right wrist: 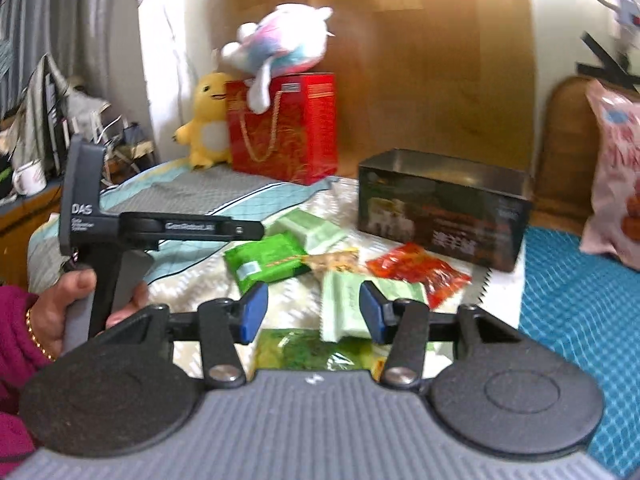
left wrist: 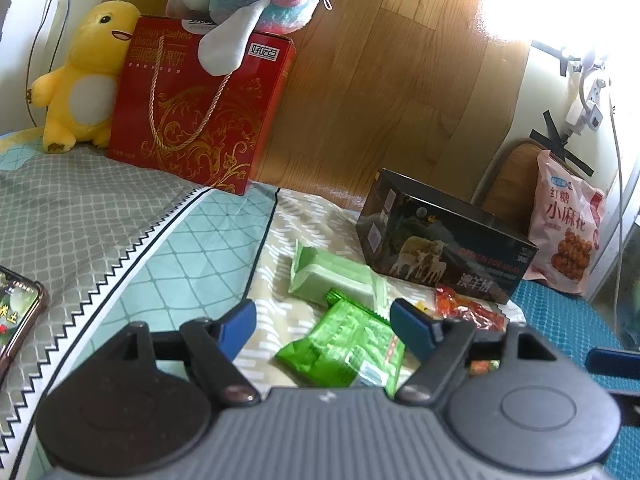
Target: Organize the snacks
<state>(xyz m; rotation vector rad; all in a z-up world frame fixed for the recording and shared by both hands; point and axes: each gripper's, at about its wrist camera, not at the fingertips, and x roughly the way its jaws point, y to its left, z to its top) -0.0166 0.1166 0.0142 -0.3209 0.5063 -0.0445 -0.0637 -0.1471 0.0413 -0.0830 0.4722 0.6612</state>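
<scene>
Snack packets lie loose on the bed. In the left wrist view my left gripper [left wrist: 324, 320] stands open over a bright green packet [left wrist: 344, 348], its blue pads clear of it. Beyond lie a pale green packet [left wrist: 332, 276] and a red packet [left wrist: 472, 308], beside an open black box [left wrist: 444, 244]. In the right wrist view my right gripper [right wrist: 314, 312] is open, with another pale green packet [right wrist: 344, 312] lying between and past its pads; I see no squeeze on it. A dark green packet [right wrist: 312, 350] lies under the jaws. The black box [right wrist: 440, 208] looks empty.
A red gift box [left wrist: 200, 108] with plush toys stands against the wooden headboard. A pink snack bag [left wrist: 568, 232] leans at the right, and a phone [left wrist: 16, 312] lies at the left edge. A hand [right wrist: 72, 300] in a magenta sleeve holds the left tool's handle [right wrist: 92, 240].
</scene>
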